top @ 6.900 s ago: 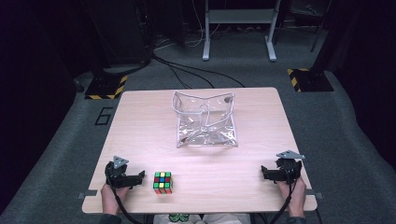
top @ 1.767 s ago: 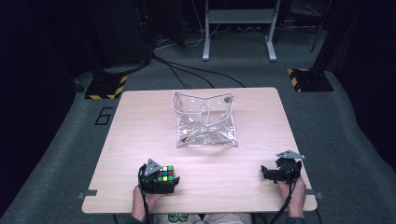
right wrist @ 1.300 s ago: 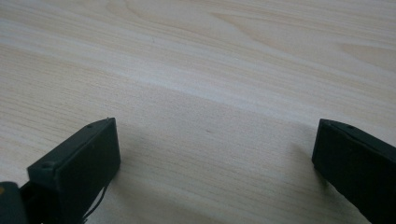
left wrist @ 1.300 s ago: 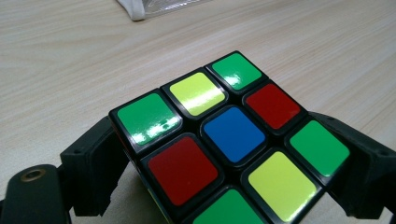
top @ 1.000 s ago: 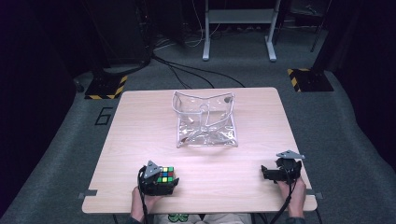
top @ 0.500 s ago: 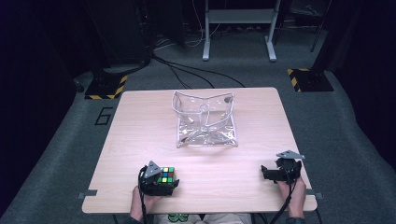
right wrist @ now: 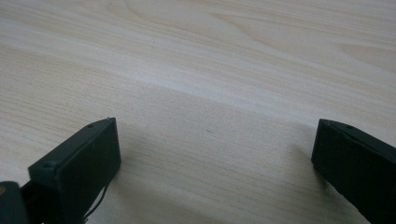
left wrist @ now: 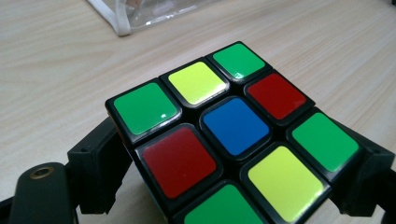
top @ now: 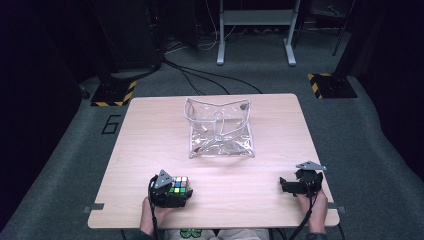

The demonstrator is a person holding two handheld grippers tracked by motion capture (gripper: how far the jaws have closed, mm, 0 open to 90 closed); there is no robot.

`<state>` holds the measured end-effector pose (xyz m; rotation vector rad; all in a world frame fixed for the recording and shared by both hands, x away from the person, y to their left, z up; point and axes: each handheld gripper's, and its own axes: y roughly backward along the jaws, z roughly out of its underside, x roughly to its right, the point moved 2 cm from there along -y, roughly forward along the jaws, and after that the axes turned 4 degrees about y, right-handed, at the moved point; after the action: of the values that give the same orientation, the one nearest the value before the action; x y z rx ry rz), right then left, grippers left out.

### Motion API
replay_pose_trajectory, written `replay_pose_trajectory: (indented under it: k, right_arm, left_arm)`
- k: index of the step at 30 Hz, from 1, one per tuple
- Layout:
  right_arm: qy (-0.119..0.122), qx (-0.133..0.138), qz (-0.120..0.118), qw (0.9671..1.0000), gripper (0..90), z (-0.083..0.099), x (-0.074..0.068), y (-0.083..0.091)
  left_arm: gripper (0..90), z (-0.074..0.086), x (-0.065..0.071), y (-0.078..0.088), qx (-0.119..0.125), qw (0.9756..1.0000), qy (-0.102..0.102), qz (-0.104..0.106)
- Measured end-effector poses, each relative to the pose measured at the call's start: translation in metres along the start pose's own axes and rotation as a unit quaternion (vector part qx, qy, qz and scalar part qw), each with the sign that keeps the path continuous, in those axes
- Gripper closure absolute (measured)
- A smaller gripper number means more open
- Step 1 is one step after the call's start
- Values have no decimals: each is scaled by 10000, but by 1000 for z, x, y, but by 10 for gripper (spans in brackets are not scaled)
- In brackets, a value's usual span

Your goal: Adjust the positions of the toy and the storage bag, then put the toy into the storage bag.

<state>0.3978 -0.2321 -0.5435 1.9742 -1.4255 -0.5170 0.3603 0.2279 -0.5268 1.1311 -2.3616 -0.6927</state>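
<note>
- Left tongs (top: 176, 192): closed on the puzzle cube (top: 179, 186), one jaw at each opposite side face, as the left gripper view confirms (left wrist: 236, 140). The cube sits tilted between the jaws.
- Cube location: near the front edge of the worktop (top: 150, 130), left of centre. Whether it is just clear of the surface or resting on it cannot be told.
- Right tongs (top: 292, 186): jaws set wide, nothing between them, only bare wood ahead of them in the right gripper view (right wrist: 210, 154). They rest near the front right corner of the worktop.
- Clear plastic pouch (top: 220, 129): lies at the middle of the worktop toward the far edge, its mouth standing open and upward.
- Governing relation: the pouch lies ahead of the left tongs and somewhat to their right, well apart from them. The two hands are about equally far from it, but the left one carries the cube.
- Judgement: the likely next move is a forward carry to the open mouth; the pouch rim is soft and may fold if struck.
</note>
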Motion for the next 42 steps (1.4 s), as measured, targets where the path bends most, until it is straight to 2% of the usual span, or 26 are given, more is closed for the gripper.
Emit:
replay_pose_trajectory:
  k: [17, 28, 31, 39, 42]
  right_arm:
    - [-10, -8, -3, 10000, 4, 0, 0, 0]
    - [-12, -8, -1, 10000, 4, 0, 0, 0]
    - [-12, -7, 0, 10000, 4, 0, 0, 0]
    - [-12, -9, 1, 10000, 4, 0, 0, 0]
    - [-13, -8, 1, 10000, 4, 0, 0, 0]
  left_arm:
    - [143, -35, -6, 9, 111, 9997, -195, -113]
    - [143, -57, -10, 15, 161, 9994, -305, -62]
    - [143, -64, -12, 15, 141, 9993, -339, -109]
    - [143, -78, -16, 16, 146, 9995, -283, -67]
    - [143, -83, -17, 16, 153, 9993, -326, -84]
